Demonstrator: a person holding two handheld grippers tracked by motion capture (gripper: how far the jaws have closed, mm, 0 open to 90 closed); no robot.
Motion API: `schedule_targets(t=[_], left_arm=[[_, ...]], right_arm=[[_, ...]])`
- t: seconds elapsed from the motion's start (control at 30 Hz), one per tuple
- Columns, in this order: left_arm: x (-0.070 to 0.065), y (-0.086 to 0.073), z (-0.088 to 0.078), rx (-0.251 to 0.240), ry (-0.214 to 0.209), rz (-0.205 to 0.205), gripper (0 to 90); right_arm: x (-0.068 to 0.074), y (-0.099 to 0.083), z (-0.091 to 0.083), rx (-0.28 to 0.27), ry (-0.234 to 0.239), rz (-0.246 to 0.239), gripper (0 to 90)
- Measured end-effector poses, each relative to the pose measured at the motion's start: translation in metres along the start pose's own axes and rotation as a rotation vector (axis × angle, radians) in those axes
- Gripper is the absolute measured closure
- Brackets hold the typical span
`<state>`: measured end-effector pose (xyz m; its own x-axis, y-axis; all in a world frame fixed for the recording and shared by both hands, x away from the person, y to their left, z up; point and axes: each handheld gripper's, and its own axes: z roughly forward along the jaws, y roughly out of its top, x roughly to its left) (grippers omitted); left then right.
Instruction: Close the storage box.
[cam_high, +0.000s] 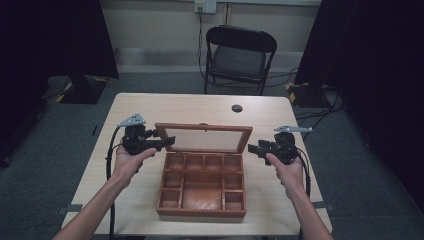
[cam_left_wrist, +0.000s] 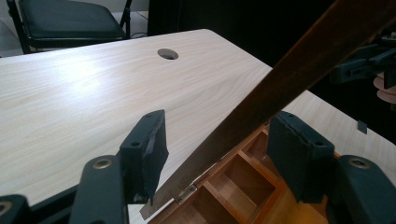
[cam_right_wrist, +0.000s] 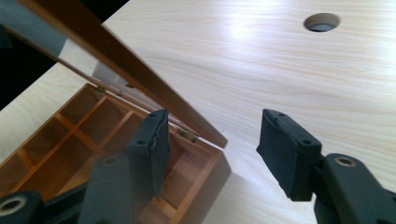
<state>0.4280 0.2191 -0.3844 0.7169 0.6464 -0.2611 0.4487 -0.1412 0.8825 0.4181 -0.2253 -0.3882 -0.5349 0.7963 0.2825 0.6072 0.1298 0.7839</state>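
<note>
Forearms enter at 6 o'clock in the high view, 1 gripper per hand. Wooden box (cam_high: 201, 185) sits mid-table (cam_high: 150, 107), hinged lid (cam_high: 202, 138) raised at its 12 o'clock edge, compartments empty as far as visible.

Left gripper (cam_high: 167, 142) at the lid's 9 o'clock end: jaws spread, lid frame (cam_left_wrist: 299, 79) passes between them; the left pad (cam_left_wrist: 147, 149) looks just beside the frame edge, contact unclear, the other pad stands apart, so no pinch. Right gripper (cam_high: 252, 148) near the lid's 3 o'clock end: jaws spread, nothing between them, lid corner (cam_right_wrist: 205, 135) lies just beside its left pad (cam_right_wrist: 154, 144).

Handling guess: box is rigid wood, moderately heavy, stays put. Lid is a thin frame around a pale panel, maybe glass, so fragile; small brass hinge (cam_left_wrist: 187, 191) won't take twisting. Lid probably swings freely and could drop shut. Best hold is the wooden side rails, both ends together, never the panel; lacquered wood may be slick, so squeeze squarely.

Folding chair (cam_high: 239, 55) at 12 o'clock, cable hole (cam_high: 237, 108) in the table beyond the box.
</note>
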Motion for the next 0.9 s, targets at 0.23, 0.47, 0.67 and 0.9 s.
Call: schedule_targets(t=[0.23,0.47,0.67,0.9], left_arm=[[-0.005,-0.004,-0.003,0.005,0.003,0.000,32.4],[-0.009,-0.009,-0.003,0.023,0.005,0.005,27.3],[-0.013,-0.011,-0.002,0.050,0.021,0.012,19.7],[-0.019,-0.021,-0.004,0.078,0.023,0.020,15.9]], right_arm=[[0.002,0.011,0.002,-0.001,-0.022,-0.022,41.3],[0.005,0.024,0.000,-0.025,-0.025,-0.028,40.2],[0.012,0.035,-0.008,-0.042,0.030,-0.021,41.4],[0.025,0.052,-0.030,-0.063,0.083,-0.037,37.6]])
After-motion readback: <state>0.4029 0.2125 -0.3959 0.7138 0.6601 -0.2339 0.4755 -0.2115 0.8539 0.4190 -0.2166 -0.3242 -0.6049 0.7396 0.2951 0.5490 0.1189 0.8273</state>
